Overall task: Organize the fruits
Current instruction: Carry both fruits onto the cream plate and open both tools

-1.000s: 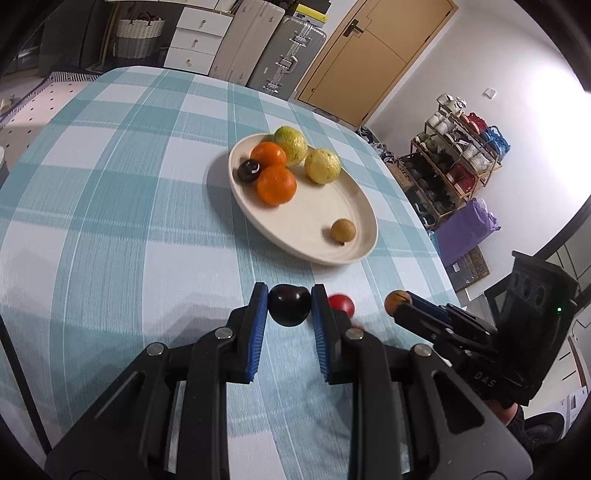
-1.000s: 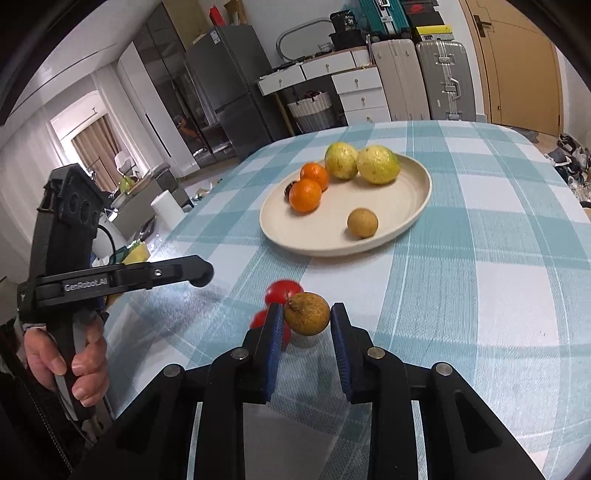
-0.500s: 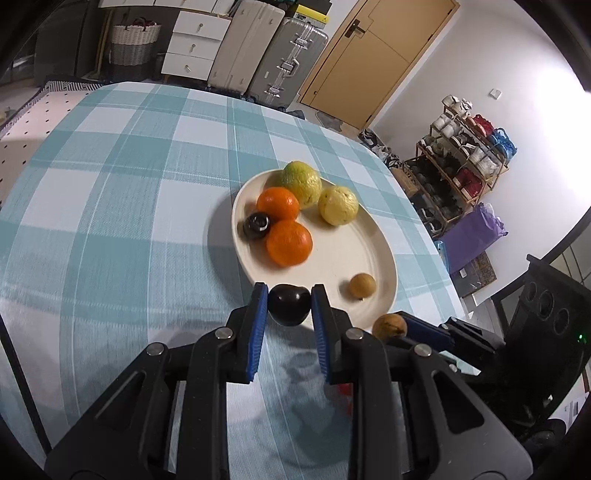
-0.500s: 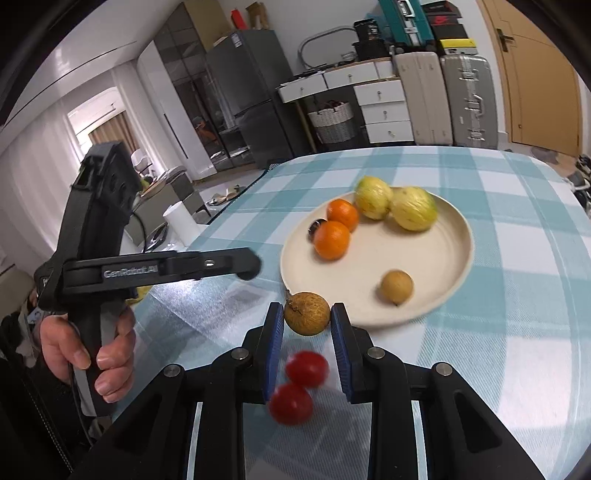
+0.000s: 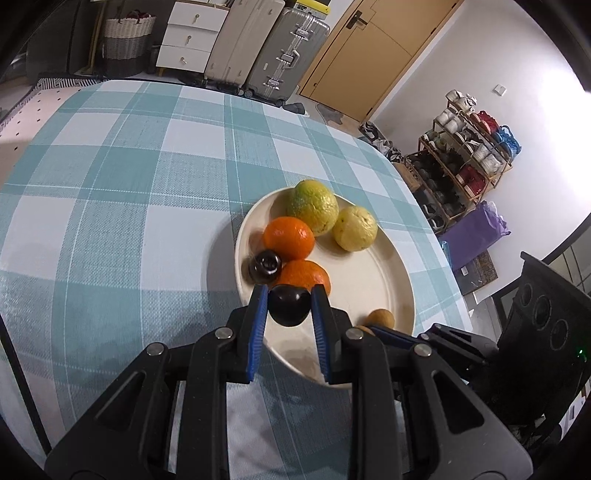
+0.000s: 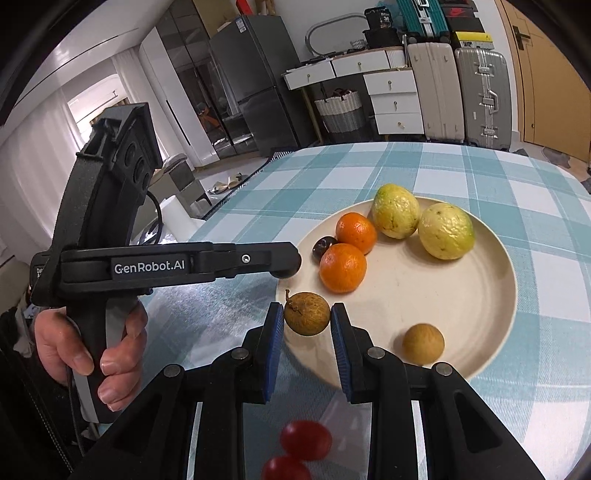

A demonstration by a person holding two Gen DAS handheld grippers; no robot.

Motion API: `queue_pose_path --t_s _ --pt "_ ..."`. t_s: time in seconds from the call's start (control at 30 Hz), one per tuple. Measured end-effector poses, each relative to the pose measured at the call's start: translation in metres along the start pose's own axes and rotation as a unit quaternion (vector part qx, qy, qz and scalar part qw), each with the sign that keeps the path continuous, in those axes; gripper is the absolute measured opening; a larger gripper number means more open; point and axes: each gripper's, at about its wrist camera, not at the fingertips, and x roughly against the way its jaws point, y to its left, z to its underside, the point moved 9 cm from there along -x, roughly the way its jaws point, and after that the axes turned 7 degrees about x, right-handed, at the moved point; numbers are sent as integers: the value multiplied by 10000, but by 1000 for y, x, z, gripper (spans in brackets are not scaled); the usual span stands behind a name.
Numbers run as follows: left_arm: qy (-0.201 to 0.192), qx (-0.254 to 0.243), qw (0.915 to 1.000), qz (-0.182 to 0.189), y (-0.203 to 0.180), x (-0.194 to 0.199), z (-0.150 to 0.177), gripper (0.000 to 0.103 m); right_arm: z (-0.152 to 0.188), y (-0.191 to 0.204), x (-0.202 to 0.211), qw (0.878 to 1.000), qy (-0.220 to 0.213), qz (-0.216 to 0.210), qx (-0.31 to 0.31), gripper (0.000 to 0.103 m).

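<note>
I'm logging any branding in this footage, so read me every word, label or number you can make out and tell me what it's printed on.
"GenRobot.AI": white lettering on the side of the left gripper, seen from the right wrist view.
A small white label at the rear end of that gripper: cut off, unreadable.
A number on the black box on the cabinet: too blurred to read.
A red logo on the box atop the suitcases: no readable words.
</note>
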Motion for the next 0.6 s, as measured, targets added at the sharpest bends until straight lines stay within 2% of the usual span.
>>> queue_pose_path --t_s 0.37,0.43,0.53,0.6 --pt "146 144 9998 19 6 -21 -8 21 -4 1 -25 9997 150 -143 -112 27" --pt "196 125 9997 39 5 -23 -8 21 -3 0 -26 9997 143 -115 -140 32" --pt "211 124 9997 62 4 -20 -5 22 -3 -1 -21 9995 25 -209 -240 51" --pt "231 122 9996 87 3 -18 -4 24 -3 -1 -13 9994 -89 -257 -233 52"
